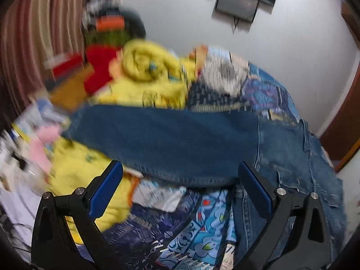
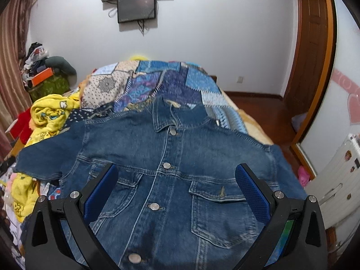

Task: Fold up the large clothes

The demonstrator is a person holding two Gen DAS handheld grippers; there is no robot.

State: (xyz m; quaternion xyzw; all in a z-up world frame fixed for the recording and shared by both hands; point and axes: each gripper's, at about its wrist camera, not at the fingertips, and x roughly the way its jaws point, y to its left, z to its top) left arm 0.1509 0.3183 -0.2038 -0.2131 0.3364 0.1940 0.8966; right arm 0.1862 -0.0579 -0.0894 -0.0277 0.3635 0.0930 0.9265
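Observation:
A blue denim jacket (image 2: 171, 180) lies face up on the bed, buttoned, collar at the far end, sleeves spread to both sides. My right gripper (image 2: 176, 173) is open and empty, hovering over the jacket's chest between its two pockets. In the left wrist view the jacket's left sleeve (image 1: 171, 139) stretches across the frame, blurred. My left gripper (image 1: 180, 168) is open and empty, just in front of the sleeve's near edge; I cannot tell whether it touches the cloth.
A patchwork blue quilt (image 2: 162, 83) covers the bed. Yellow printed clothes (image 2: 49, 114) (image 1: 146, 74) are piled at the left, with a red item and boxes behind. A dark screen (image 2: 137, 6) hangs on the white wall. A wooden door (image 2: 310, 45) stands at the right.

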